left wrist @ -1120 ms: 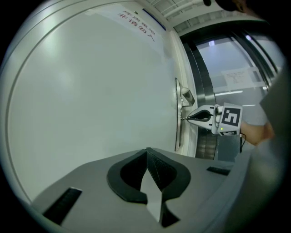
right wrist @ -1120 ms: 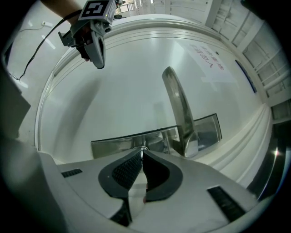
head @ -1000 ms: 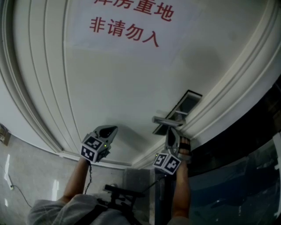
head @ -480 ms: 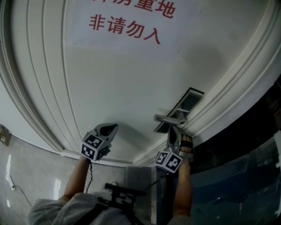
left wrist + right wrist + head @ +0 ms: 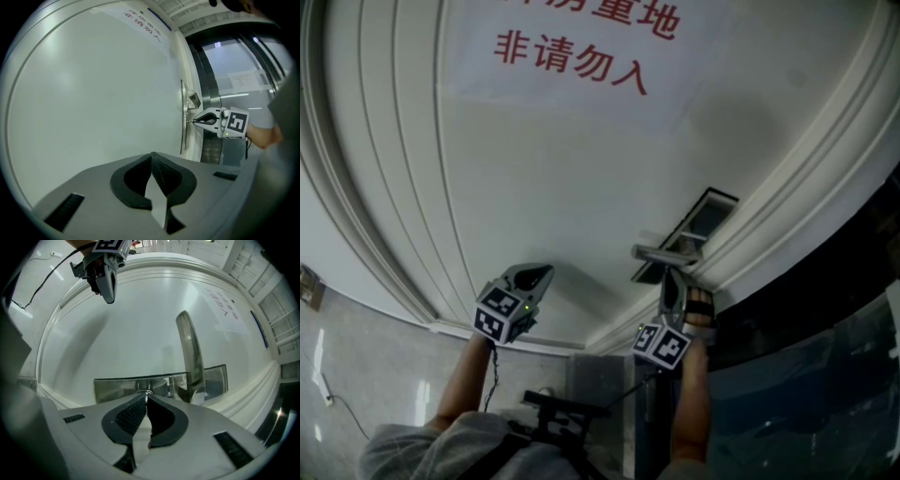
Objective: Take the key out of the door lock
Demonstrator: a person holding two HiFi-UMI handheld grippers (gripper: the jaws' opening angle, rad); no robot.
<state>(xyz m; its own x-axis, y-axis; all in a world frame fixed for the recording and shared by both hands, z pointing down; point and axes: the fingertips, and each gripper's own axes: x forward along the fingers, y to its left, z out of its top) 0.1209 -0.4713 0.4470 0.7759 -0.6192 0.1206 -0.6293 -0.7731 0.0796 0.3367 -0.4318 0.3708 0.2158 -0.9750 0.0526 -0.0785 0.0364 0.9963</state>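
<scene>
A white door (image 5: 562,178) carries a steel lock plate (image 5: 701,217) with a lever handle (image 5: 662,254). In the right gripper view my right gripper (image 5: 146,397) is against the plate (image 5: 117,387), just left of the handle (image 5: 190,352). Its jaws are shut on the small metal key (image 5: 144,392) that sticks out of the lock. The left gripper view shows the same gripper (image 5: 195,121) side-on, tips at the plate. My left gripper (image 5: 544,274) hovers near the door to the left, its jaws shut with nothing between them (image 5: 151,154).
A paper sign with red characters (image 5: 572,56) is fixed higher on the door. Moulded door frame (image 5: 787,197) runs beside the lock, with dark glass (image 5: 825,375) beyond it. Grey floor tiles (image 5: 375,375) and a cable lie below left.
The right gripper has rolled slightly at the lock. The left gripper has kept its place.
</scene>
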